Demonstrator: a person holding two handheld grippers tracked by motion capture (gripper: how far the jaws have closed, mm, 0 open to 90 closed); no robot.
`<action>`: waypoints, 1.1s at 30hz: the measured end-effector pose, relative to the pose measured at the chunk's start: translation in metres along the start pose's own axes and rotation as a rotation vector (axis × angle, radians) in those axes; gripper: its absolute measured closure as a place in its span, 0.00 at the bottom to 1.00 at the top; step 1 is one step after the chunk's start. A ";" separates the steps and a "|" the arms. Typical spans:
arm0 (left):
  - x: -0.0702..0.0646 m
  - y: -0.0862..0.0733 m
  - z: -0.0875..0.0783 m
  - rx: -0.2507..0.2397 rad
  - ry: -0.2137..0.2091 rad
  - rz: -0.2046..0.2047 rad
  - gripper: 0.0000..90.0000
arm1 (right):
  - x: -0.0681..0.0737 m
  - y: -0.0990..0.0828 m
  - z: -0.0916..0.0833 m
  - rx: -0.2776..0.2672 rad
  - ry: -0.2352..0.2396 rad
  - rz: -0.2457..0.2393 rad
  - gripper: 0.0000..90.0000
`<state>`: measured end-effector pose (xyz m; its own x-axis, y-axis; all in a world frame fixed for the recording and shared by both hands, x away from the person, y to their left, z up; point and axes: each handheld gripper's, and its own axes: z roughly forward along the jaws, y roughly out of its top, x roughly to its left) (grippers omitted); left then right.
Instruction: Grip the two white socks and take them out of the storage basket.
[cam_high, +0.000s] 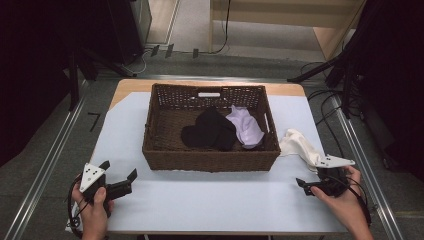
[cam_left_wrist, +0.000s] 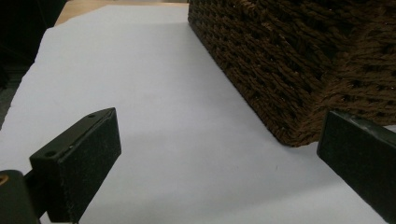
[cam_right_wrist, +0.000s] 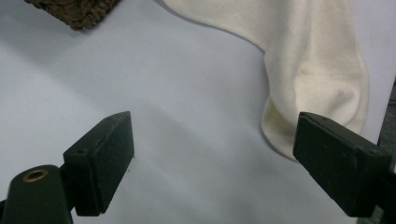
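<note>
A brown wicker basket (cam_high: 210, 161) stands mid-table, holding a black garment (cam_high: 210, 130) and a lavender one (cam_high: 245, 127). A cream sock (cam_high: 297, 145) lies on the white table cover just right of the basket. My right gripper (cam_high: 312, 176) is near the table's front right, open and empty, close to the sock's near end. In the right gripper view the sock (cam_right_wrist: 308, 56) lies ahead, reaching the right jaw of the gripper (cam_right_wrist: 215, 130). My left gripper (cam_high: 119, 170) rests open and empty at the front left. In its own view the left gripper (cam_left_wrist: 222, 121) faces the basket's corner (cam_left_wrist: 289, 60).
The white cover (cam_high: 200, 200) spreads in front of the basket. A basket corner (cam_right_wrist: 79, 11) shows at the top left of the right gripper view. Metal rails (cam_high: 60, 135) run along both table sides, with cables (cam_high: 330, 100) and stand legs on the floor behind.
</note>
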<state>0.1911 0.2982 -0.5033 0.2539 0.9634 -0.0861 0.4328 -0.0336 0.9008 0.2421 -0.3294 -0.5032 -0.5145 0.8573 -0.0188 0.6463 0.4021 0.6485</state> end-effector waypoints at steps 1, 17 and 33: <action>0.000 0.000 0.000 -0.001 0.000 0.000 0.00 | -0.001 -0.004 -0.001 -0.016 0.003 0.011 0.14; 0.000 0.000 0.000 0.001 -0.001 0.002 0.00 | 0.004 -0.050 -0.010 -0.252 0.001 0.190 0.13; 0.003 0.000 0.000 -0.004 0.007 -0.037 0.00 | 0.007 -0.049 -0.007 -0.229 -0.028 0.181 0.12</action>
<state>0.1916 0.3009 -0.5036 0.2316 0.9658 -0.1166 0.4385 0.0033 0.8987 0.2029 -0.3454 -0.5300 -0.3844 0.9184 0.0941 0.5809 0.1614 0.7978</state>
